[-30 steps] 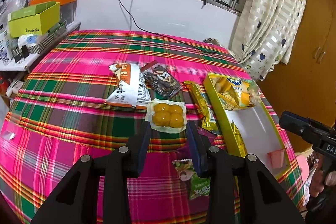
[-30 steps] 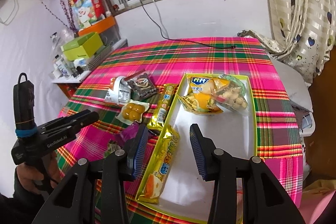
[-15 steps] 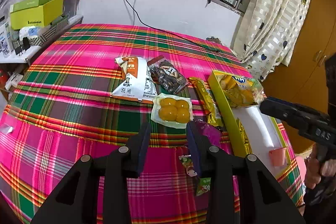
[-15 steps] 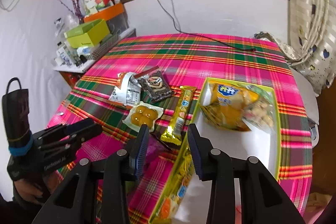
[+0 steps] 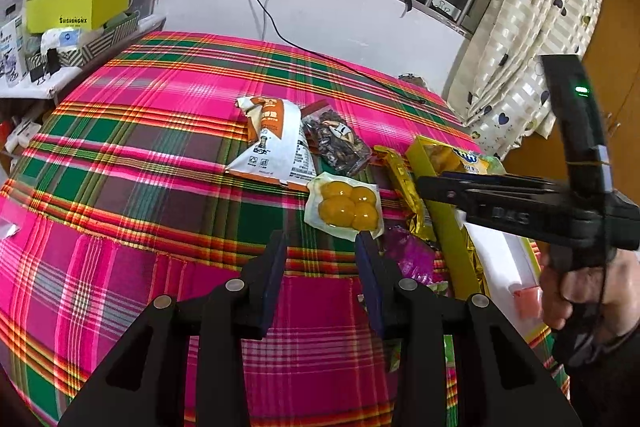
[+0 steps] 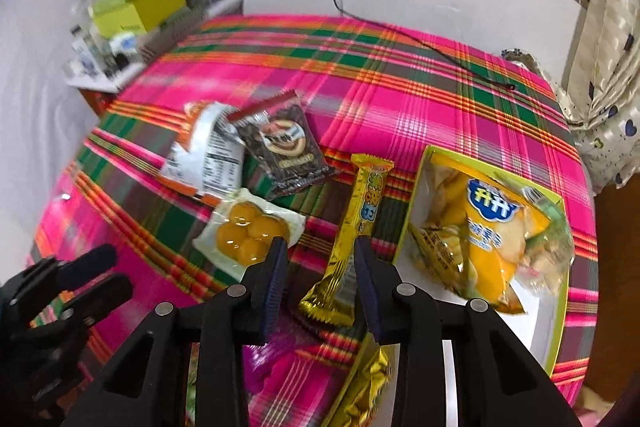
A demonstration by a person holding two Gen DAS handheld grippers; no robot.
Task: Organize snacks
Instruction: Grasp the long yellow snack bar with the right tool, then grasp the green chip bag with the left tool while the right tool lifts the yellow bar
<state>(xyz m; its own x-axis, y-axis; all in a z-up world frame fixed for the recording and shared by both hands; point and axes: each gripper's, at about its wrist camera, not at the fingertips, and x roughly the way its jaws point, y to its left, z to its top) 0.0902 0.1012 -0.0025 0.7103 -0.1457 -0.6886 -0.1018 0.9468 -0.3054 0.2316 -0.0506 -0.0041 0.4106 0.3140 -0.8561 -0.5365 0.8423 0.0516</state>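
Observation:
My right gripper hovers over the near end of a gold snack bar that lies on the plaid cloth left of the yellow-green tray. Its jaws are closing with the bar's end between them, pads not pressing. In the tray lie a yellow chip bag and a second gold bar. My left gripper is open and empty, just short of the egg-yolk pack. A white-orange packet, a dark packet and a purple packet lie nearby.
A black cable runs across the far side of the table. A side shelf with a green box stands at the left, a curtain at the right. A hand holds the right gripper above the tray wall.
My right gripper has swung left and down, from over the tray to over the gold bar on the cloth, and its jaws have narrowed. The left gripper has crept slightly toward the egg-yolk pack.

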